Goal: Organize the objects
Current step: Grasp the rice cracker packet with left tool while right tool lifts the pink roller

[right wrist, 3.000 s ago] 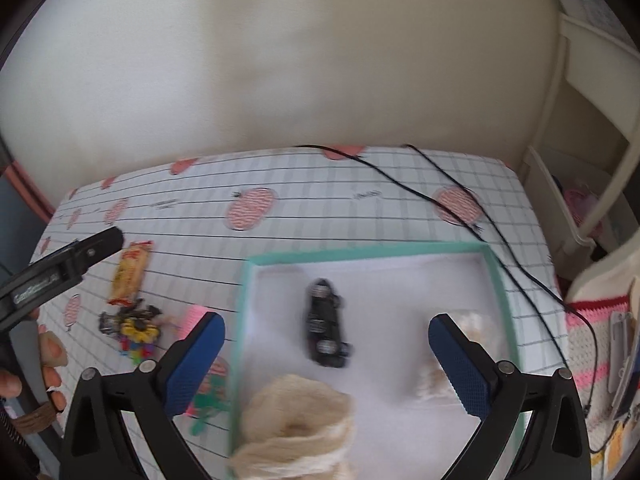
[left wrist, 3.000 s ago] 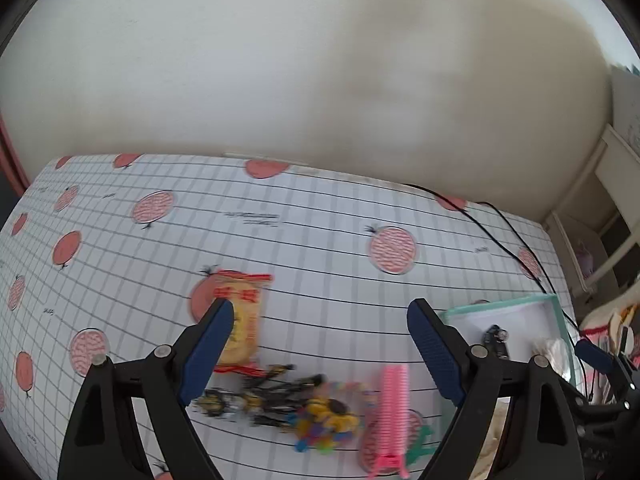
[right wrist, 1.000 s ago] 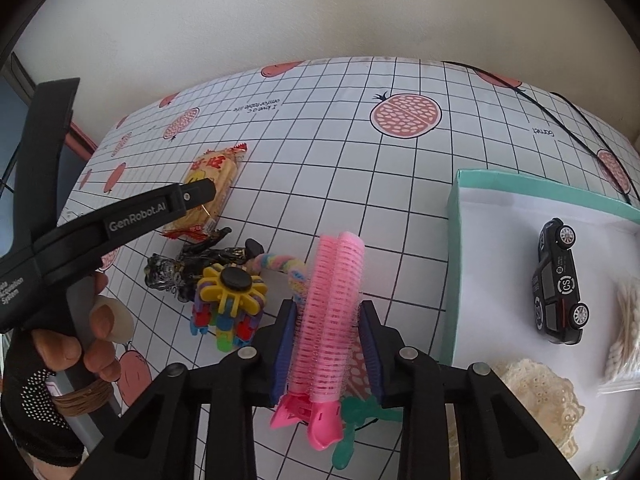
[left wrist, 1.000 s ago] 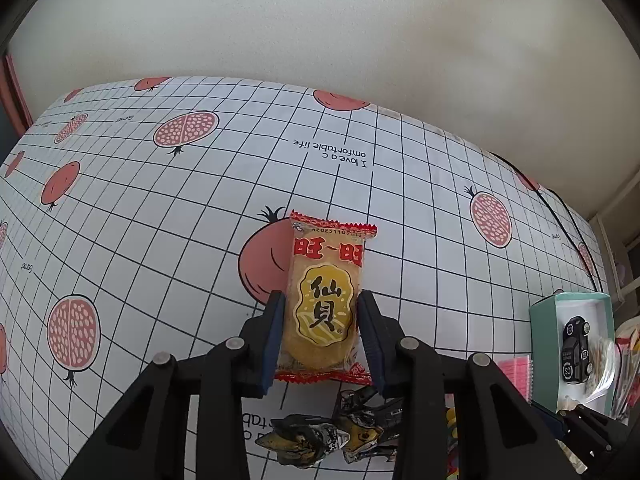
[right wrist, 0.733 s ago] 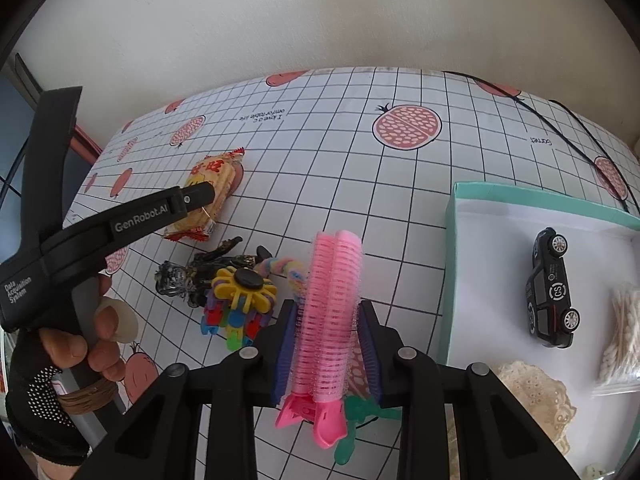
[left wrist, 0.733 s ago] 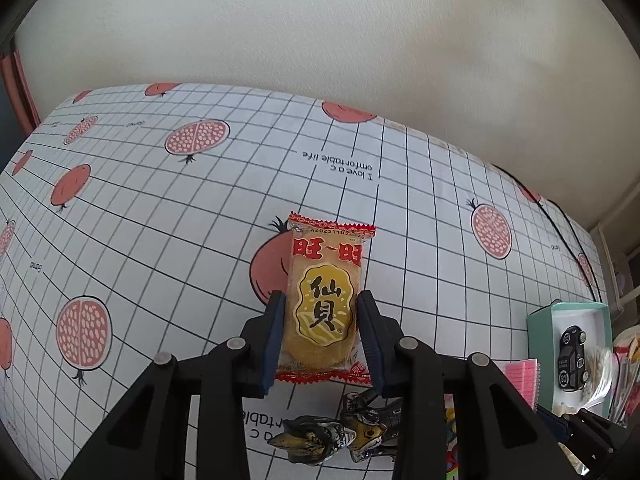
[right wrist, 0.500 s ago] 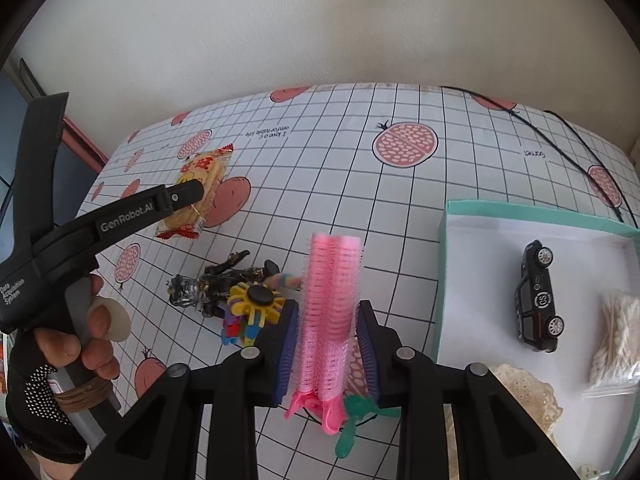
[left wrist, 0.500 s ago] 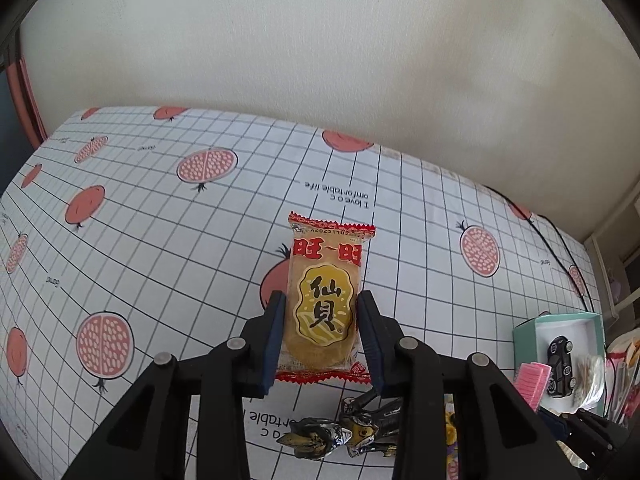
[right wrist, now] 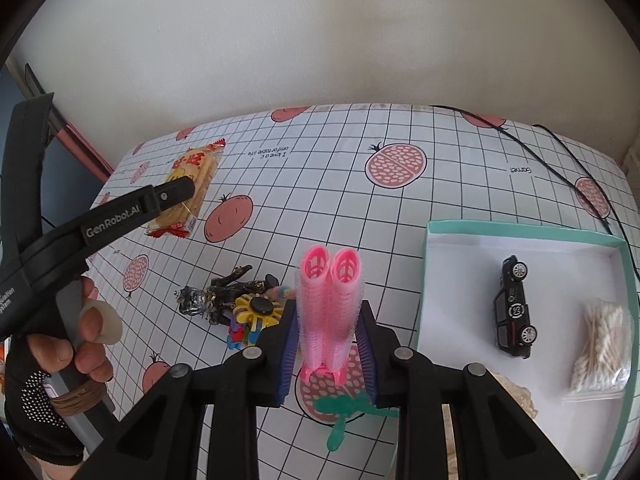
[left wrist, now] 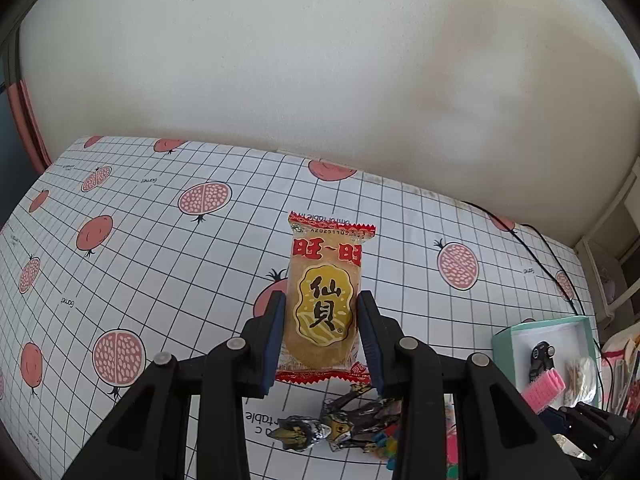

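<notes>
Yellow and red, the rice cracker packet (left wrist: 323, 308) sits clamped between the fingers of our left gripper (left wrist: 323, 332), lifted clear of the bench (left wrist: 168, 264) over its left half. Toward the near edge in the middle, a dark metallic figure (right wrist: 218, 298), a many-coloured flower toy (right wrist: 256, 314) and a green plastic piece (right wrist: 346, 412) lie loose on the cloth, so we judge these are yet to be put away. Our right gripper (right wrist: 328, 344) has its fingers pressed on the pair of pink hair rollers (right wrist: 329, 308), held up above that small heap. At the right end stands the teal-rimmed tray (right wrist: 520, 229), which already holds a black toy car (right wrist: 514, 308), a bag of cotton swabs (right wrist: 602, 346) and a pale lace piece (right wrist: 514, 396) at its near corner. We reckon the job is about half done: three things are stowed, two are in hand, three wait. The tray's white floor shows open room between the car and its left wall and along its far side, enough, we think, for both held things. The middle and far part of the bench are bare, giving a free path rightward. A black cable (right wrist: 560, 148) trails across the far right corner, just beyond the tray's far rim, and we should keep clear of it.
</notes>
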Action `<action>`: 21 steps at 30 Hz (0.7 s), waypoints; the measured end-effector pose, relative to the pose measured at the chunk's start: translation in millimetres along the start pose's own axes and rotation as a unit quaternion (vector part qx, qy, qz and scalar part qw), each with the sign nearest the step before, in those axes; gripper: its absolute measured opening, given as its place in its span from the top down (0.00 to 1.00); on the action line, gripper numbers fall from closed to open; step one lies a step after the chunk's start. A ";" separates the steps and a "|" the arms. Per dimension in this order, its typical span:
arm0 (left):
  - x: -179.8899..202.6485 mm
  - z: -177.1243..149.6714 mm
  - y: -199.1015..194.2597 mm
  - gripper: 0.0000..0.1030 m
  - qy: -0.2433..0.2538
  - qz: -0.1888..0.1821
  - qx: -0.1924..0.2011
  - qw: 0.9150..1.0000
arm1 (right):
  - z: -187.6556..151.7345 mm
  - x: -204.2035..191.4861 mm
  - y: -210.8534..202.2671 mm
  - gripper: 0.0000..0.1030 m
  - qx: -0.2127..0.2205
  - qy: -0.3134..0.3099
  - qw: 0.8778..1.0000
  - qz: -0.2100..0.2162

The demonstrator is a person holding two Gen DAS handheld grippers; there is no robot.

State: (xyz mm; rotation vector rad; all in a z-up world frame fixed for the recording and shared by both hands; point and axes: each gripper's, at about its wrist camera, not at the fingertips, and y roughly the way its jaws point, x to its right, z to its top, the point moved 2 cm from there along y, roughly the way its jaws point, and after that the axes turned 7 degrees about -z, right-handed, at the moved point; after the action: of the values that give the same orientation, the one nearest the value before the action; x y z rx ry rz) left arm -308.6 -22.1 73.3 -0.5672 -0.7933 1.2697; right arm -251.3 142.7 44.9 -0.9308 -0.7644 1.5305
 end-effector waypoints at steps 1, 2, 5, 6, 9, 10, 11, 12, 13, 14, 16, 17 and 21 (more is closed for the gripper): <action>2.9 0.5 -1.5 0.64 0.003 0.000 0.002 1.000 | 0.8 2.3 -2.6 0.72 0.003 0.001 1.000 0.000; 5.8 0.9 -3.0 0.64 0.006 0.000 0.004 1.000 | 1.4 4.2 -5.9 0.72 0.006 0.001 1.000 0.000; 16.7 1.3 -7.2 0.64 0.016 -0.003 0.009 1.000 | 4.7 12.4 -16.5 0.72 0.017 0.007 1.000 0.000; 20.6 1.4 -8.4 0.64 0.019 -0.006 0.011 1.000 | 5.9 16.1 -20.5 0.72 0.021 0.009 1.000 -0.001; 34.7 1.3 -13.0 0.64 0.031 -0.014 0.016 0.999 | 8.4 29.5 -32.1 0.72 0.031 0.020 0.999 -0.004; 40.4 1.0 -14.7 0.64 0.036 -0.016 0.018 0.999 | 8.6 35.0 -35.9 0.72 0.034 0.024 0.999 -0.007; 46.2 0.9 -16.2 0.64 0.041 -0.018 0.019 0.999 | 9.1 40.6 -39.4 0.72 0.037 0.028 0.999 -0.010; 51.8 0.5 -18.1 0.64 0.045 -0.020 0.022 0.999 | 8.9 46.5 -42.7 0.72 0.039 0.032 0.999 -0.014; 58.1 0.0 -19.5 0.64 0.050 -0.022 0.023 0.998 | 8.6 52.6 -46.2 0.72 0.041 0.036 0.998 -0.018; 65.0 -0.7 -20.7 0.64 0.056 -0.026 0.024 0.998 | 8.4 58.9 -49.5 0.72 0.043 0.040 0.998 -0.020; 79.6 -3.1 -23.0 0.64 0.068 -0.034 0.025 0.997 | 7.6 70.9 -56.2 0.72 0.047 0.049 0.997 -0.026; 87.2 -4.7 -23.8 0.64 0.075 -0.038 0.024 0.996 | 7.5 77.4 -59.8 0.72 0.048 0.052 0.997 -0.029; 121.0 -13.2 -26.0 0.64 0.106 -0.058 0.022 0.992 | 4.9 101.5 -72.1 0.72 0.052 0.065 0.996 -0.044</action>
State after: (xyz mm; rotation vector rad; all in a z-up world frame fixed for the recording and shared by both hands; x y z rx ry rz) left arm -270.3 90.6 109.8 -0.5996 -0.6112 1.0976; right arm -227.1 254.3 94.5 -0.8985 -0.6176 1.4050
